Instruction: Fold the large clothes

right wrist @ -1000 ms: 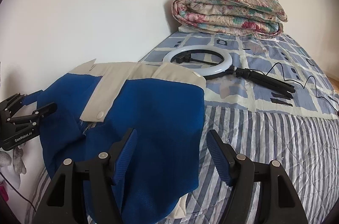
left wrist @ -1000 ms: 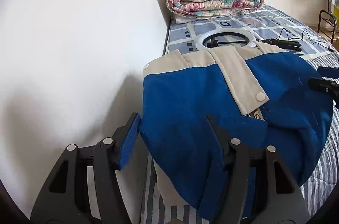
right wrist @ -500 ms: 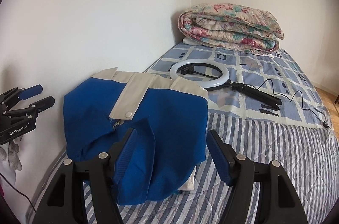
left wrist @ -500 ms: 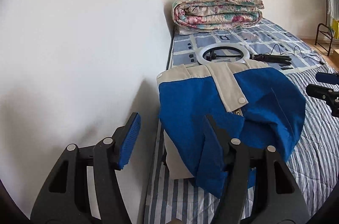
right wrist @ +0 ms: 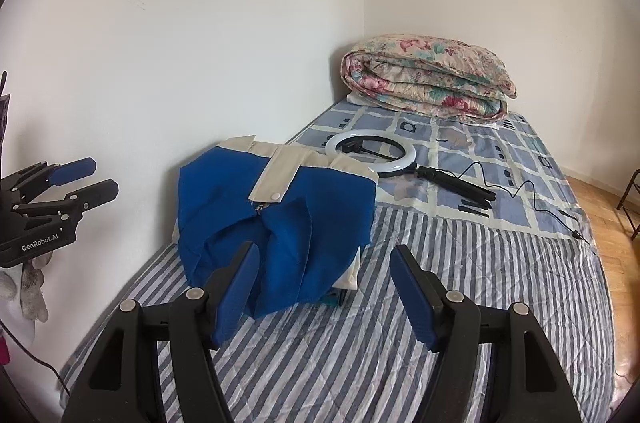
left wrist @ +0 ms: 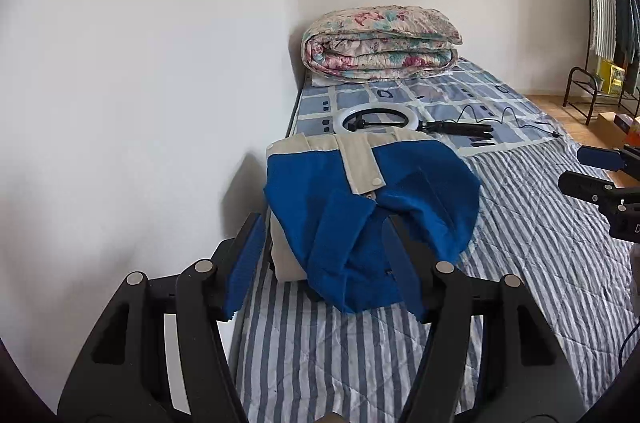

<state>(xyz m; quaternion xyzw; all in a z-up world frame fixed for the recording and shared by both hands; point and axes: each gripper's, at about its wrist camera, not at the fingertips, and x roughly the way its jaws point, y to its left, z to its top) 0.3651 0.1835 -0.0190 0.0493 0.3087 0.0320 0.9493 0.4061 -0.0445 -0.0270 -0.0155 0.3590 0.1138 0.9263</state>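
Both tongs hang wide apart with nothing between their blue pads: the left tongs (left wrist: pixel 324 263) low at 6 o'clock in their own view, the right tongs (right wrist: pixel 324 287) likewise in theirs. The blue and beige jacket (left wrist: pixel 368 199) lies bunched in a rough folded heap on the striped bed cover (left wrist: pixel 540 223), up against the bed's wall-side edge, its beige placket with a snap button facing up. In the right wrist view the jacket (right wrist: pixel 276 207) sits at 11 o'clock from the tongs, clear of both pads. Just beyond it at 12 o'clock lies a white ring light (right wrist: pixel 372 155) with its black stand (right wrist: pixel 456 185) and cable trailing off toward 3 o'clock. Farther back, at the head of the bed, a folded floral quilt (left wrist: pixel 380 43) is stacked against the wall.
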